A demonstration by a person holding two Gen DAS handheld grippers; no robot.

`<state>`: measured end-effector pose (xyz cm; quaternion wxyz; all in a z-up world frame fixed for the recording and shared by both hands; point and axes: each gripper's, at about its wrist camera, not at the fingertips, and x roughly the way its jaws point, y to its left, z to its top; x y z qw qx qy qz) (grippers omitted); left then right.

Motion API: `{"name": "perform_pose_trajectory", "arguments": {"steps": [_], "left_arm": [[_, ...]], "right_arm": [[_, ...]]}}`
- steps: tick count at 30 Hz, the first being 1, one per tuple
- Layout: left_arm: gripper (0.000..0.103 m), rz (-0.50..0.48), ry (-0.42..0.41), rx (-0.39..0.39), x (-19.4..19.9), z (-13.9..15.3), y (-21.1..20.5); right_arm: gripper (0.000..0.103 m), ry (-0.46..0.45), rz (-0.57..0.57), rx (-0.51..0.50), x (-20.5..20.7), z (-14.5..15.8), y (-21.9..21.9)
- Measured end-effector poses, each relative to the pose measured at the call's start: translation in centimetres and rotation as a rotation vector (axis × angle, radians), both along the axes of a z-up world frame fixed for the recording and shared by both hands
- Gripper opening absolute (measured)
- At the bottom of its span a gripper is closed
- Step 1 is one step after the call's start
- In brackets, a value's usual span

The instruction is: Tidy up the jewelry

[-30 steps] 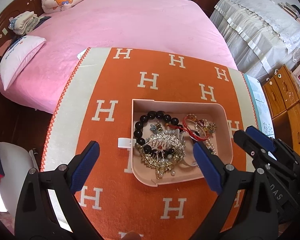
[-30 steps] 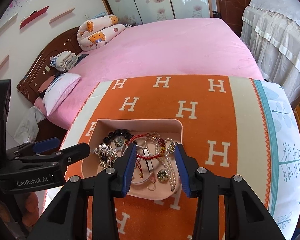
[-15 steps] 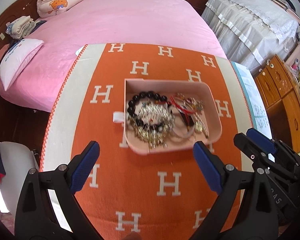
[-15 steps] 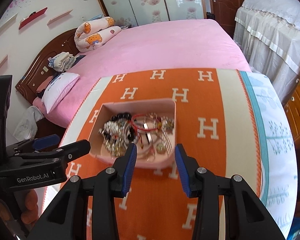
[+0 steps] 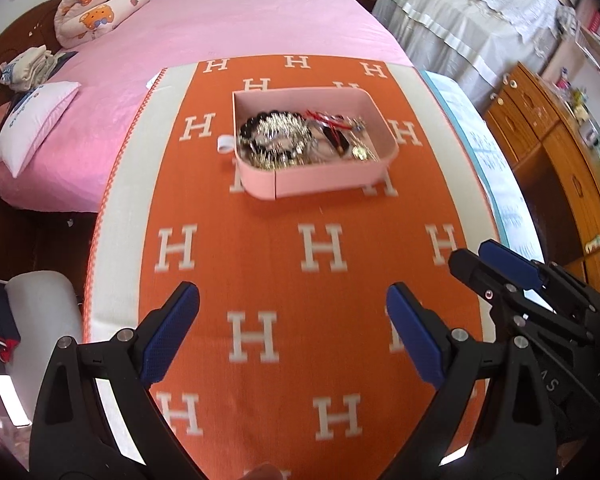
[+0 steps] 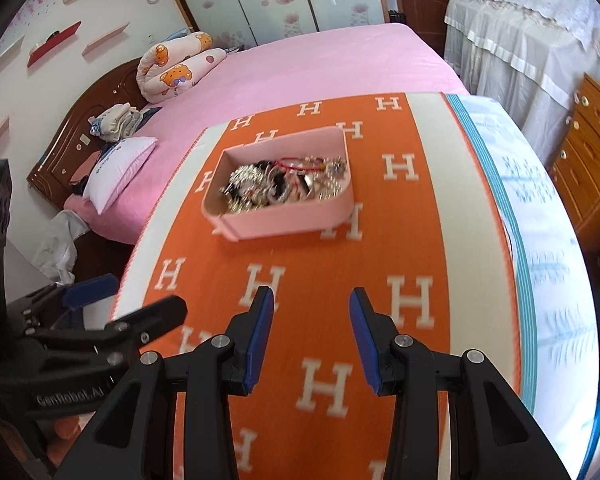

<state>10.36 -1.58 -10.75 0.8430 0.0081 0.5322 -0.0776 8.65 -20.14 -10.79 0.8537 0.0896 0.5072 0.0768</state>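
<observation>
Where the tangled heap of jewelry [image 5: 300,140] lay, it was all gathered inside a shallow pale pink box with rounded corners [image 5: 320,182], a dark beaded bracelet [image 5: 256,126], a glittering silver-gold ornament [image 5: 278,136] and a red cord bracelet [image 5: 326,118] being made out among blurred pieces. The box was set toward the far middle of an orange woven blanket patterned with white H letters [image 5: 260,264], spread over a table beside a pink bed [image 5: 228,20]. A small white tab [image 5: 225,143] was seen just beside the box's left wall. Both tools were held well back at the near edge: the left gripper [image 5: 292,334] with its blue pads spread wide and nothing between them, the right gripper [image 6: 311,338] parted more narrowly, also bare. The scene would fit either jewelry waiting to be sorted or jewelry already collected, so no stage could be settled. Should a piece be lifted, one strand ought to be singled out, pinched at a free loop and raised slowly, the box being steadied by the other gripper so that snagged chains would not be dragged along.
</observation>
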Motion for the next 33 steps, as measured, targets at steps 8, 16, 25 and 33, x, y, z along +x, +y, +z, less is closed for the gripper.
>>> {"name": "perform_pose_trajectory", "arguments": {"steps": [8, 16, 25, 33], "left_arm": [[0.094, -0.009, -0.039, 0.017, -4.8, 2.9, 1.0], [0.094, -0.006, -0.089, 0.015, -8.1, 6.7, 1.2], [0.094, 0.012, -0.11, 0.017, -9.3, 9.3, 0.9], [0.094, 0.025, -0.135, 0.021, -9.8, 11.3, 0.8]], "right_arm": [[0.04, 0.014, -0.074, 0.028, -6.3, 2.7, -0.3], [0.041, -0.013, -0.083, 0.036, -9.6, 6.9, -0.2], [0.041, -0.051, -0.078, 0.007, -10.9, 10.2, -0.3], [0.041, -0.071, -0.075, -0.011, -10.9, 12.3, -0.4]]}}
